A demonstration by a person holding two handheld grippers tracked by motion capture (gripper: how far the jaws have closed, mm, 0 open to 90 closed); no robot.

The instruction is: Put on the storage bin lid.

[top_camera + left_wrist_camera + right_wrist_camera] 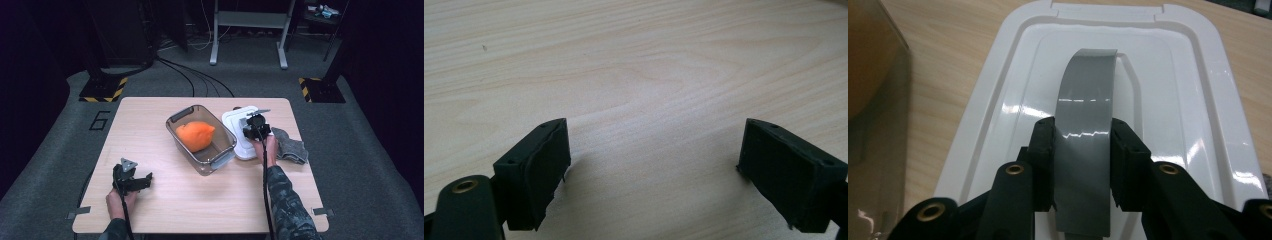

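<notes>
A white container lid (239, 136) (1173, 115) lies flat on the table right of a clear plastic container (202, 139) that holds an orange fruit-shaped object (195, 135). The lid has an arched grey handle (1085, 130) along its middle. My right gripper (256, 126) (1083, 150) is over the lid, shut on that grey handle, with a pad pressed on each side. My left gripper (134, 179) (654, 165) rests low over bare wood at the front left, jaws wide apart with nothing between them.
A crumpled grey cloth (290, 146) lies right of the lid near the table's right edge. The clear container's wall (873, 125) stands close beside the lid. Cables and black stands with yellow-striped bases (104, 90) sit on the floor behind the table.
</notes>
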